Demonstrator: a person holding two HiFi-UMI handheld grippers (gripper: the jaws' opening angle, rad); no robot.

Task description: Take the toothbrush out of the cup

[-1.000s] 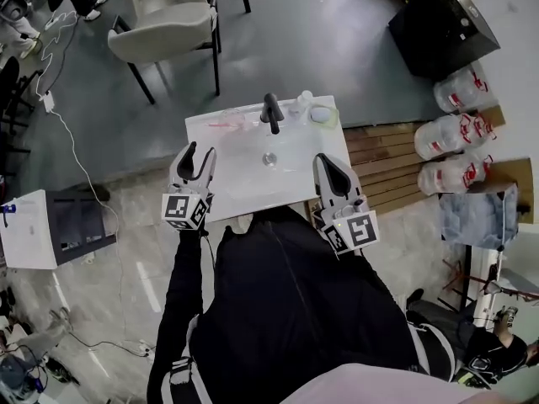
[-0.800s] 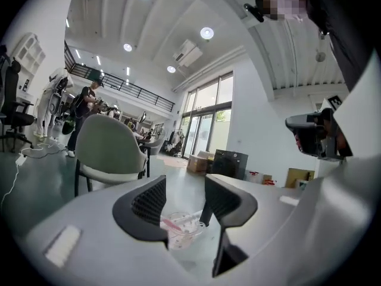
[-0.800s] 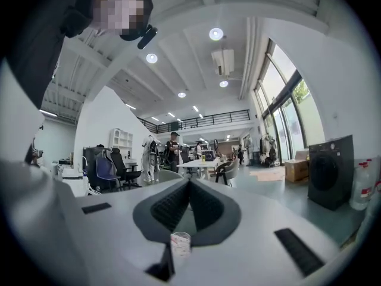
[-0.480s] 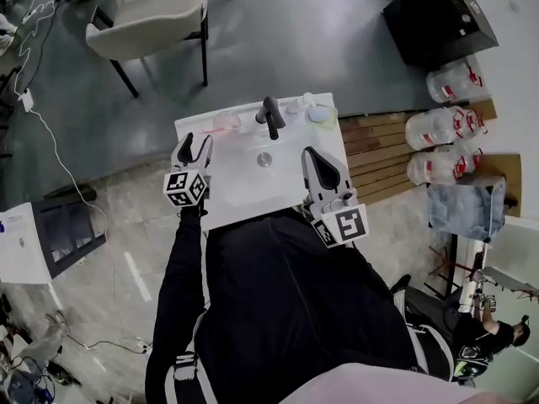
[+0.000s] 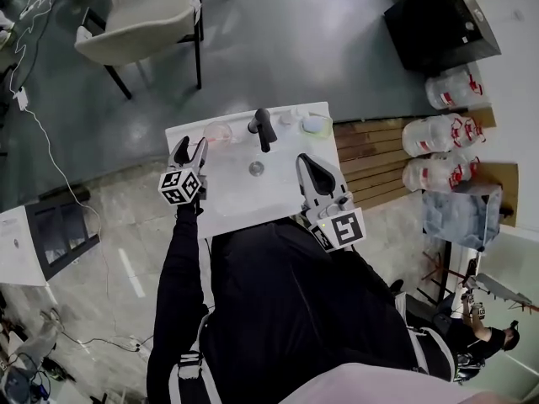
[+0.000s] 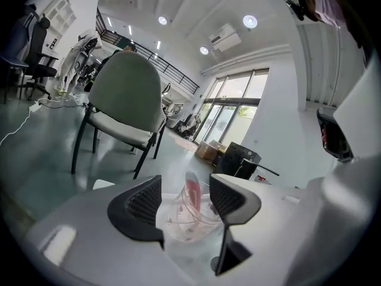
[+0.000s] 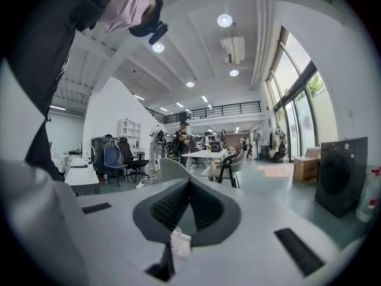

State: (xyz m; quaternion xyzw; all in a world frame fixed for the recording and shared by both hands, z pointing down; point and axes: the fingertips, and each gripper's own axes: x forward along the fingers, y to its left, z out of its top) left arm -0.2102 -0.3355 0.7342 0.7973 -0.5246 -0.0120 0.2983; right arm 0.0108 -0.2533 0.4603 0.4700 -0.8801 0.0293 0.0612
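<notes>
A clear cup (image 5: pixel 217 131) with a pink toothbrush (image 5: pixel 224 133) in it stands at the back left of the white sink top (image 5: pixel 227 204), left of the black faucet (image 5: pixel 263 127). In the left gripper view the cup (image 6: pixel 186 219) and the toothbrush (image 6: pixel 193 194) show just beyond and between the jaws. My left gripper (image 5: pixel 190 146) (image 6: pixel 184 186) is close in front of the cup. Its jaws are opening and the pads do not touch it. My right gripper (image 5: pixel 305 163) (image 7: pixel 189 186) hangs over the sink top's right front, shut and empty.
A pale green dish (image 5: pixel 317 124) and a small white bottle (image 5: pixel 295 114) sit right of the faucet. The basin drain (image 5: pixel 256 168) lies between the grippers. A grey chair (image 5: pixel 139 32) stands behind the sink; water jugs (image 5: pixel 438 133) and a black machine (image 5: pixel 434 19) are to the right.
My left gripper has dropped and moved forward to the cup, and its jaws have spread wider. My right gripper has shifted a little inward over the sink top.
</notes>
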